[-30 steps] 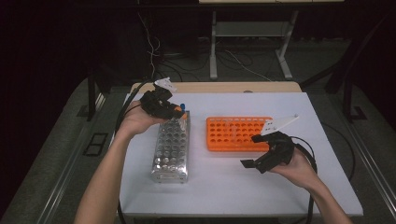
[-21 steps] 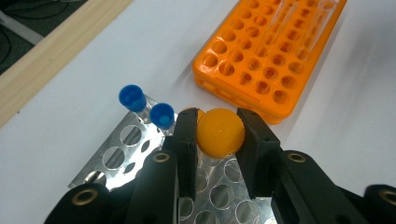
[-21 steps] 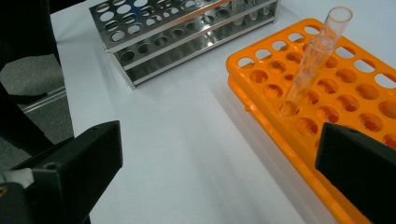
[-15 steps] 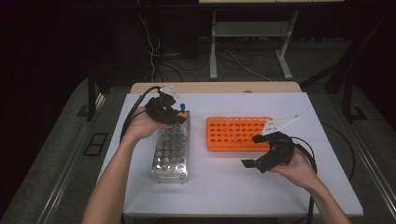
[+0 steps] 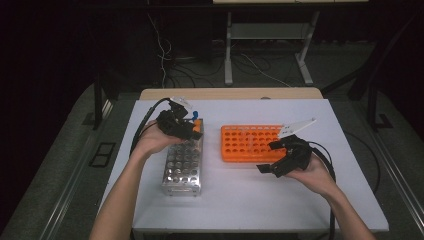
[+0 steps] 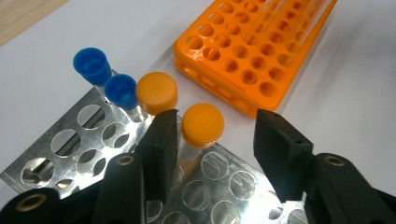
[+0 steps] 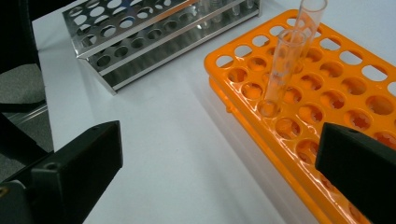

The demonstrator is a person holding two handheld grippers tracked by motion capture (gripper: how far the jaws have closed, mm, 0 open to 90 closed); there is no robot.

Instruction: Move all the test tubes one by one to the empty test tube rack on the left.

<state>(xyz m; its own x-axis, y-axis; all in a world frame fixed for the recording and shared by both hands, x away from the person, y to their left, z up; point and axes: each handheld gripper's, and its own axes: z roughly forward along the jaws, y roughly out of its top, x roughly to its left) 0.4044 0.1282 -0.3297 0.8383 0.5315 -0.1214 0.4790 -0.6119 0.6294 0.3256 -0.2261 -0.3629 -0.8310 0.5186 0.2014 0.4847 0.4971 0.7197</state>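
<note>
A white table top [image 5: 240,200] carries an orange rack [image 5: 250,142], which stands right of centre and holds two clear, uncapped tubes [image 7: 285,60] upright in neighbouring holes. A strip of bare wood [image 5: 230,93] runs along the far table edge. Beyond it, cables [image 5: 165,45] lie on the dark floor beside grey metal legs [image 5: 228,50].

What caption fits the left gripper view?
Open claw around an orange-capped tube standing in the metal rack.

- An orange-capped tube [image 6: 202,125] is seen standing upright in the metal rack [image 6: 70,144], centre of the left gripper view.
- It's flanked by another orange-capped tube [image 6: 157,92] and two blue-capped tubes [image 6: 120,89], upper left.
</note>
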